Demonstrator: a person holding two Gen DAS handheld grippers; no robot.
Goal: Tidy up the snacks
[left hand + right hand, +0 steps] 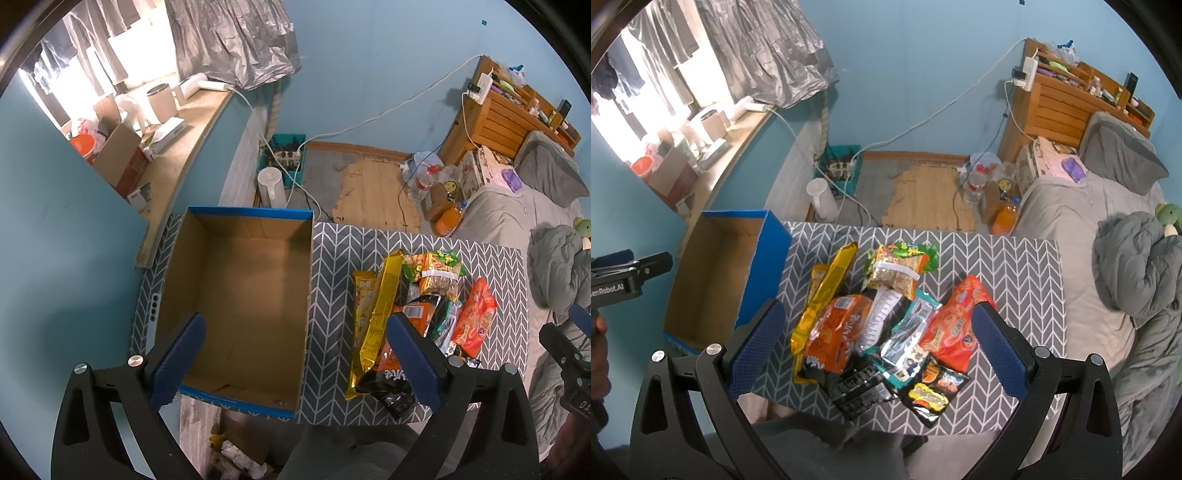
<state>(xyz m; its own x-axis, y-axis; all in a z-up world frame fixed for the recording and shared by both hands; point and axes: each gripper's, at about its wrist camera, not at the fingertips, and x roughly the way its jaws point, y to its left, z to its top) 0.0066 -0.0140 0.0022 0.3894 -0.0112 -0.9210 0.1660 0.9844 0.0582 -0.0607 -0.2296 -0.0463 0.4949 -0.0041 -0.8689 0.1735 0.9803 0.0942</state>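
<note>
An empty cardboard box with a blue rim (243, 295) stands on the left of the grey chevron table (332, 266); it also shows in the right wrist view (713, 280). A pile of snack packets (886, 314) lies beside it, with a long yellow packet (380, 314), an orange packet (838, 332), a red bag (955, 328) and a green packet (901, 266). My left gripper (295, 362) is open and empty above the box's near right corner. My right gripper (875, 350) is open and empty above the pile.
A bed with grey bedding (1089, 240) lies right of the table. Bottles (975, 184) and a white jug (822, 199) stand on the floor behind. A cluttered window ledge (177, 147) runs along the left. Crumpled wrappers (236, 450) lie below the table's front edge.
</note>
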